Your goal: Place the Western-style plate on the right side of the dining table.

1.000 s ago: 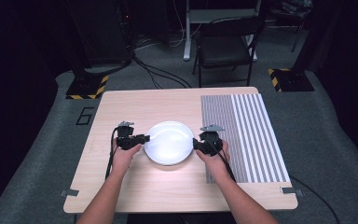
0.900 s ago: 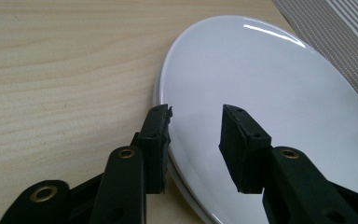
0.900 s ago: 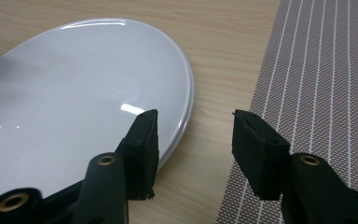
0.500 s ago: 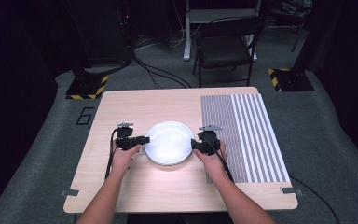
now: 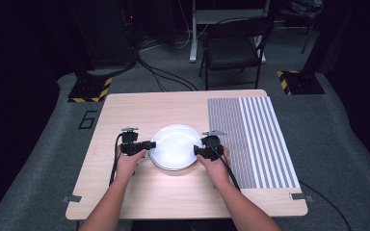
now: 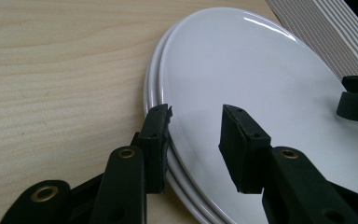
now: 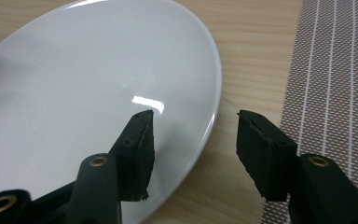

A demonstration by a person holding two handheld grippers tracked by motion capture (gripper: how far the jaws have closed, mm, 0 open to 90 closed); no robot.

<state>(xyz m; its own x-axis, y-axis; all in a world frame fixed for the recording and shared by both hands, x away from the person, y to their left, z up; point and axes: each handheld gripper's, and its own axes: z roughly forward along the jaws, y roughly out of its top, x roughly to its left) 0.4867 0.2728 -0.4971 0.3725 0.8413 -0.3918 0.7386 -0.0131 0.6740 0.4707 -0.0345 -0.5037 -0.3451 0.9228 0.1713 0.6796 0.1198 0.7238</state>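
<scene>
1. High view: a stack of round, glossy white ceramic plates [image 5: 174, 147] sits near the middle of a pale wooden table [image 5: 173, 202], just left of a grey-and-white striped woven placemat [image 5: 257, 139]. The left gripper [image 5: 147, 145] meets the stack's left rim; the right gripper [image 5: 198, 151] meets its right rim. Compared with the frames a second and half a second earlier, almost nothing has moved; both hands stay put and the plates have not risen.
2. Left gripper view: the jaws stand moderately apart, straddling the rim of the top plate [image 6: 270, 93], gripping nothing. Two or three stacked rims show beneath.
3. Right gripper view: the jaws gape wide across the plate edge, one over the white surface, one over bare wood; nothing is held. My judgement: a two-sided grasp is lined up but not yet closed.
</scene>
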